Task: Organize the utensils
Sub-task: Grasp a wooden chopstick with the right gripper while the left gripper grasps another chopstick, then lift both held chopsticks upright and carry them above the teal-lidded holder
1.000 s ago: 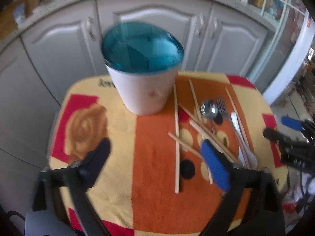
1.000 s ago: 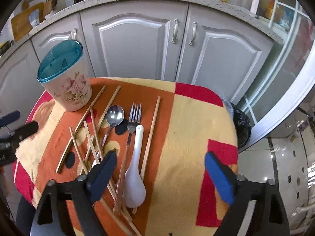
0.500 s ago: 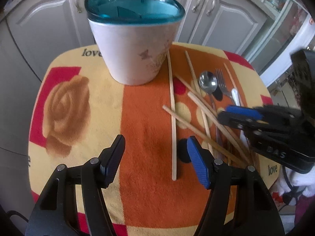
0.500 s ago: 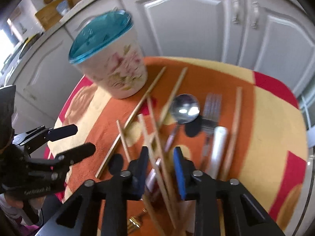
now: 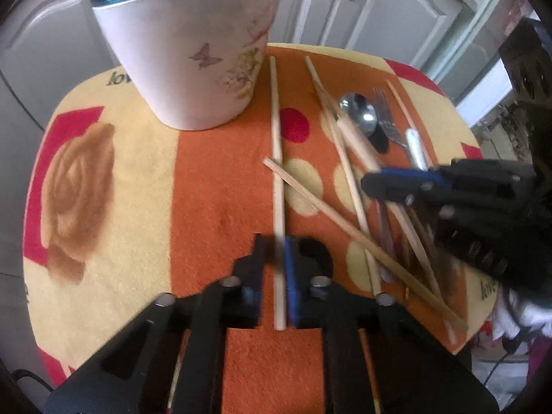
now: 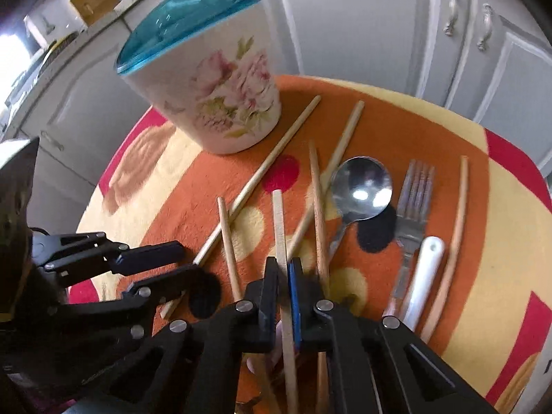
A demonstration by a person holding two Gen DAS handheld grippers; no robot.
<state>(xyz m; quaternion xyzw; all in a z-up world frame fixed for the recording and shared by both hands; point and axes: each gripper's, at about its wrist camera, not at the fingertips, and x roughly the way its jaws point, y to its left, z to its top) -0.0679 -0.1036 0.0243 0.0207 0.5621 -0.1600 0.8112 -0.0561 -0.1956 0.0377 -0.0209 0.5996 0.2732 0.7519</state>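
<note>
Pale wooden chopsticks [image 5: 277,158] lie crisscrossed, thin and straight.

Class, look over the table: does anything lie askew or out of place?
Yes. The chopsticks lie scattered and crossed over one another on the cloth, some across the spoon, not in pairs. The fork and white spoon handle lie fairly straight. The pot stands upright with its lid on.
</note>
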